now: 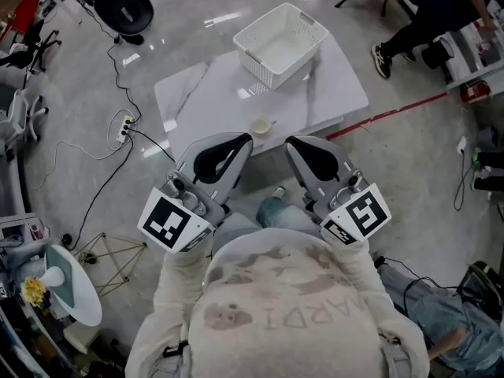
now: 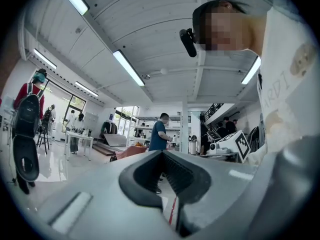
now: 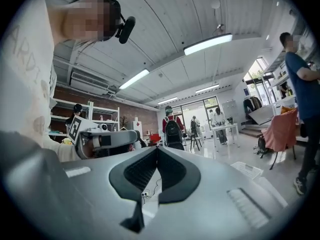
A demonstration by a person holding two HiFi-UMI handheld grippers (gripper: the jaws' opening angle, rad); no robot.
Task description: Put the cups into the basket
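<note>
A small pale cup (image 1: 261, 124) stands near the front edge of the white marble table (image 1: 205, 93). The white mesh basket (image 1: 281, 44) sits empty at the table's far right corner. I hold both grippers close to my chest, short of the table and well back from the cup. The left gripper (image 1: 236, 140) (image 2: 162, 152) is shut with nothing between its jaws. The right gripper (image 1: 295, 142) (image 3: 157, 148) is shut and empty too. Both gripper views look out level across the room, and neither shows the cup.
A power strip (image 1: 126, 126) with cables lies on the floor left of the table. A red line (image 1: 394, 115) crosses the floor at right, beyond it a person's legs (image 1: 409, 30). A black chair base (image 1: 124, 6) stands far left. Several people stand in the room.
</note>
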